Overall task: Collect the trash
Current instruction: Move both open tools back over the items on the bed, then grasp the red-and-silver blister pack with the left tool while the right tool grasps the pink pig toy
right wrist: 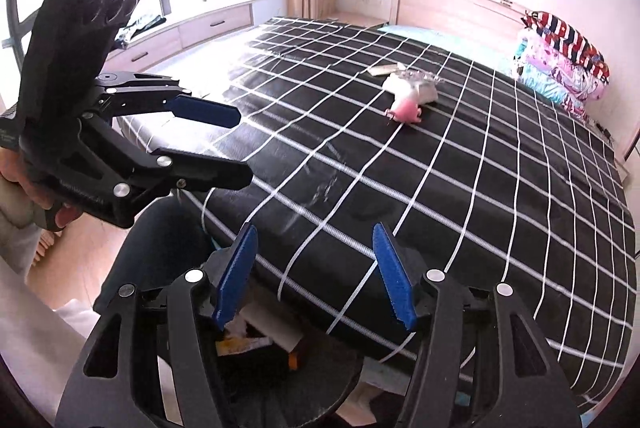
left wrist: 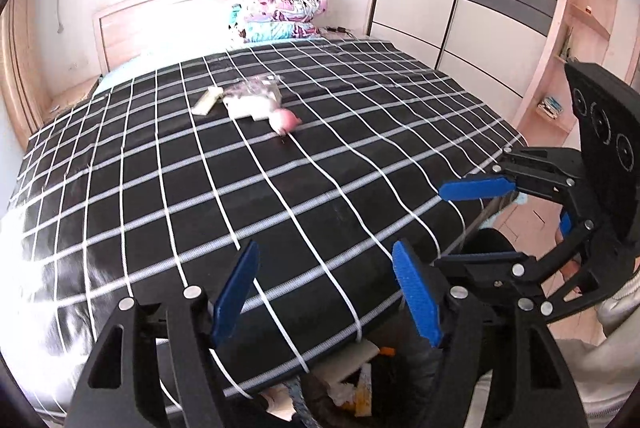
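In the middle of the bed point(left wrist: 280, 188), a small heap of trash point(left wrist: 256, 100) is lying on the black checked cover: crinkled clear wrapping, something white, a pale flat packet beside it and a pink lump at the near end. It is sitting well apart from both grippers, so this part of the job is still waiting. Below the foot of the bed, a dark bin point(right wrist: 256, 352) is showing paper and wrappers inside, which suggests some rubbish is already collected. The left gripper point(left wrist: 326, 292) is hanging over the bed's near edge with its blue pads apart and nothing between them. The right gripper point(right wrist: 316, 272) is doing the same, jaws parted and empty, above the bin. A person's hand point(right wrist: 24, 172) is gripping the left tool's handle. Farther off, folded quilts point(left wrist: 280, 4) are stacked by the headboard.
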A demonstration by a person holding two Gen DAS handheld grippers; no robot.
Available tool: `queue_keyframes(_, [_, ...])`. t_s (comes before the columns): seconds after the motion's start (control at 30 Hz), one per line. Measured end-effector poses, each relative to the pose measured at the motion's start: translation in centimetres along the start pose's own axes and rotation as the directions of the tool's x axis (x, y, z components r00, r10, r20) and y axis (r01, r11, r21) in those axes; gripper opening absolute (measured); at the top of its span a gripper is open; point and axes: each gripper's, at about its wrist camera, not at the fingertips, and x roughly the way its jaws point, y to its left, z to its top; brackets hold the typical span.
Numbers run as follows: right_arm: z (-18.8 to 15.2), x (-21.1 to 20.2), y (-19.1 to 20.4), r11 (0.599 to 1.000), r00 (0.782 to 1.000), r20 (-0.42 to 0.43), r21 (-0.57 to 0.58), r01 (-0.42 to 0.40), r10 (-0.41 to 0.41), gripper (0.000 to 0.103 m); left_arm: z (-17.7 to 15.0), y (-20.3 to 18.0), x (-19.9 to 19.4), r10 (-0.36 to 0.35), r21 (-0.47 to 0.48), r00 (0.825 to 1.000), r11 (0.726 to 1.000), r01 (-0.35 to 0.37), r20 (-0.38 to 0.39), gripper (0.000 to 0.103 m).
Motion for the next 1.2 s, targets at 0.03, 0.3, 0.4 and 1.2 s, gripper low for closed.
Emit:
queue_keyframes(0.03, [0.3, 0.2, -0.2, 1.0, 1.0, 0.004, 0.0, 0.002, -0.002, 0.06, 0.4, 0.3, 0.1, 0.003, -0.001, 1.0, 1.0, -0.003, 0.004, 0.067])
queue_keyframes(0.3, [2.4, 1.0, -1.5, 1.0, 0.999, 0.03, 0.001, 0.017, -0.017, 0.06, 3.5, 3.0, 1.0, -0.011, -0.045, 1.0, 0.999, 0.013, 0.024, 0.067])
queue_keyframes(0.4, [3.0, 1.5, -2.2, 1.0, 0.999, 0.037, 0.007, 0.026, -0.027, 0.06, 4.7, 3.9, 1.3, -0.025, -0.065, 0.999, 0.998, 0.027, 0.032, 0.067])
queue_keyframes(1.2, [6.2, 7.4, -6.1, 0.996, 0.998, 0.024, 0.076, 0.054, -0.055, 0.06, 11.4, 9.8, 8.5, -0.153, -0.246, 0.988, 0.957, 0.155, 0.029, 0.067])
